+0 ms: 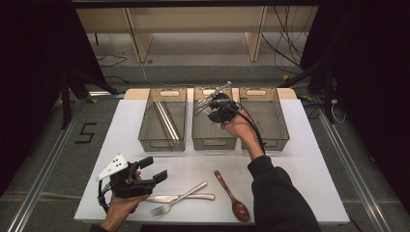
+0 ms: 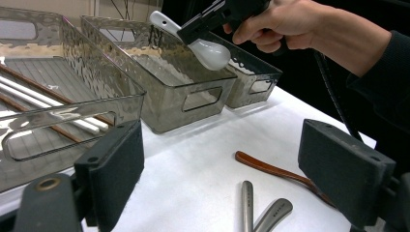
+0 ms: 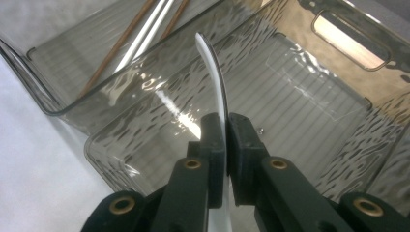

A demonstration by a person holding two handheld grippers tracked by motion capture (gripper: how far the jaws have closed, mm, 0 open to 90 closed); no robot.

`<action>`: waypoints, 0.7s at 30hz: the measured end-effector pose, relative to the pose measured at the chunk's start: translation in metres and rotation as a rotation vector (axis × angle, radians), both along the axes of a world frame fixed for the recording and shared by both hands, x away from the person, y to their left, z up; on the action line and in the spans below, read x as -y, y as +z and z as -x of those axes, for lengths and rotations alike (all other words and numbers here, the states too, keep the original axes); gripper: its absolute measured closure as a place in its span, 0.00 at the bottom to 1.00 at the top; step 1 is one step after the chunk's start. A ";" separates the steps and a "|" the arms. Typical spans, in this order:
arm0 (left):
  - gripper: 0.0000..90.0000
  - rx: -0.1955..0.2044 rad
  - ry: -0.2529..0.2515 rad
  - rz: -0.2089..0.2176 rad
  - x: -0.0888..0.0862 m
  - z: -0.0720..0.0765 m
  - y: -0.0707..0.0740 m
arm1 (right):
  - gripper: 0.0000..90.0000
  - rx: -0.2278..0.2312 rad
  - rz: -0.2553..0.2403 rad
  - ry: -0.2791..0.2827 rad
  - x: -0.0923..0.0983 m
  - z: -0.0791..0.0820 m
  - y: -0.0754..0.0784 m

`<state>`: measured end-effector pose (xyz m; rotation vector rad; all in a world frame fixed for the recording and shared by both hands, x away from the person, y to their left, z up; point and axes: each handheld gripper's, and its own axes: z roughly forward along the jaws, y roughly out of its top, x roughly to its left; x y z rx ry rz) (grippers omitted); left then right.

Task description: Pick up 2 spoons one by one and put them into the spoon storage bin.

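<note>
While our right gripper clamps the white spoon above the middle bin, chopsticks lie in the left bin. On the table a fork, knife and wooden spoon lie near our left gripper, its jaws spread wide, holding nothing. The white spoon's bowl is hard to make out from above. The right bin has open room.

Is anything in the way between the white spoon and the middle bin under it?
Nothing visible is. The right gripper holds the white spoon over the middle bin, whose top is open. In the right gripper view the bin floor below the spoon is bare; the chopsticks lie in the neighbouring bin.
</note>
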<state>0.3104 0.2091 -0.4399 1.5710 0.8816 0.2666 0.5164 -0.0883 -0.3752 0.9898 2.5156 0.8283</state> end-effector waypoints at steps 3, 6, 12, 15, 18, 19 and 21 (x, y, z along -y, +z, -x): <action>0.18 0.000 0.000 0.001 0.000 0.000 0.000 | 0.96 -0.004 0.005 0.001 0.001 -0.001 -0.004; 0.18 0.000 -0.001 0.000 0.000 0.000 0.000 | 0.96 -0.018 0.015 -0.001 0.001 -0.001 -0.009; 0.18 -0.001 0.000 0.001 0.000 0.000 0.000 | 0.96 -0.025 0.021 -0.005 0.002 -0.002 -0.015; 0.18 -0.001 -0.002 0.001 0.000 0.000 0.000 | 0.96 -0.024 0.024 -0.004 0.001 -0.002 -0.015; 0.18 -0.001 -0.001 0.002 0.000 0.000 0.000 | 0.96 -0.022 0.030 0.005 0.000 -0.003 -0.017; 0.18 -0.001 -0.002 0.002 0.000 0.000 0.000 | 0.96 -0.027 0.030 0.002 0.000 -0.003 -0.017; 0.18 0.000 -0.001 0.002 0.000 0.000 0.000 | 0.96 -0.033 0.032 0.004 -0.001 -0.003 -0.019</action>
